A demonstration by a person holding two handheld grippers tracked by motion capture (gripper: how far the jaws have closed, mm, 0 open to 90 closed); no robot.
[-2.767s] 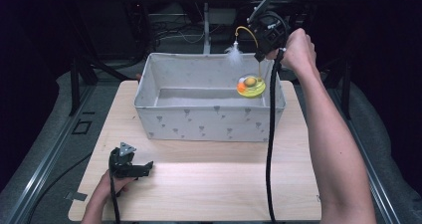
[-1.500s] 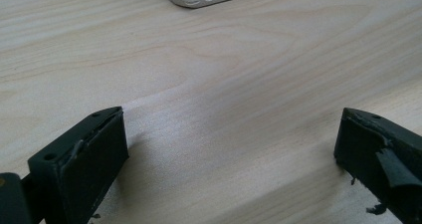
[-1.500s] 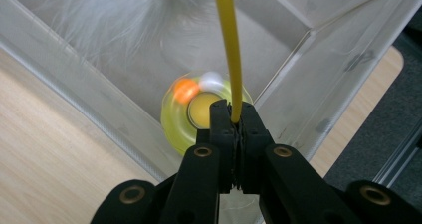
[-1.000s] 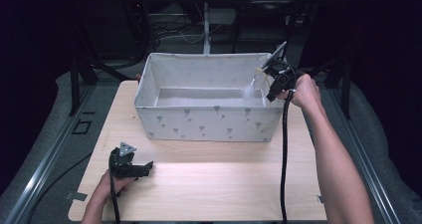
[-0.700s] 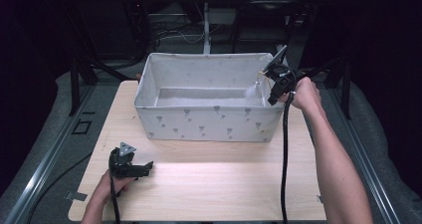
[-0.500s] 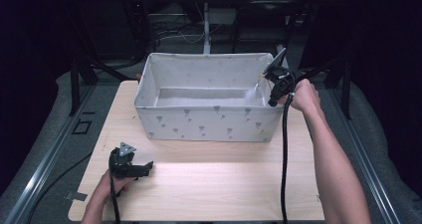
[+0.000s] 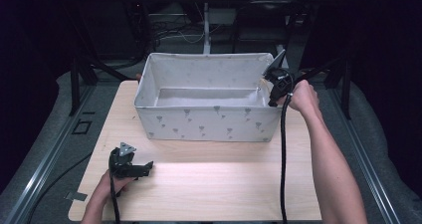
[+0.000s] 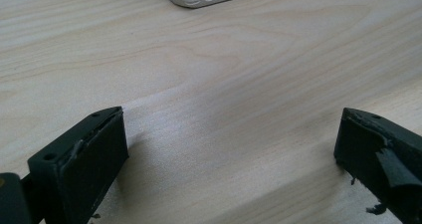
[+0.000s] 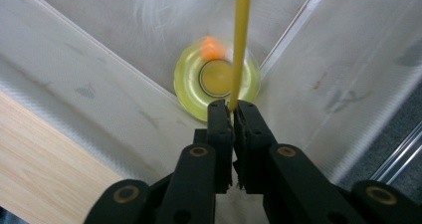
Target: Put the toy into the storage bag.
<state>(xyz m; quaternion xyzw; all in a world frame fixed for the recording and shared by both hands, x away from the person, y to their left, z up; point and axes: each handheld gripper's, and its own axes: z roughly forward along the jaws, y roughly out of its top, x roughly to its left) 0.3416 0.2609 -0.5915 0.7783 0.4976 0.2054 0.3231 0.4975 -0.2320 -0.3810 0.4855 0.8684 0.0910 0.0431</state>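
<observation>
Over at the left, the left hand-held gripper [image 7: 130,165] is rested on the wooden counter [image 7: 209,194], its jaws spread wide apart with only bare wood between them. In the middle, the grey fabric bin [image 7: 209,119] is seen. At its right corner, the right hand-held gripper [image 9: 232,115] is clamped on a thin yellow stick [image 9: 241,40], above a yellow disc toy [image 9: 217,79] lying in the bin's corner.

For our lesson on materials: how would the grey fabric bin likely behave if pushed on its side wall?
The fabric bin probably flexes: its walls look thin and soft. It likely slides easily on the smooth wooden table, holding little beyond a small yellow toy. Its wide base makes tipping unlikely.
</observation>
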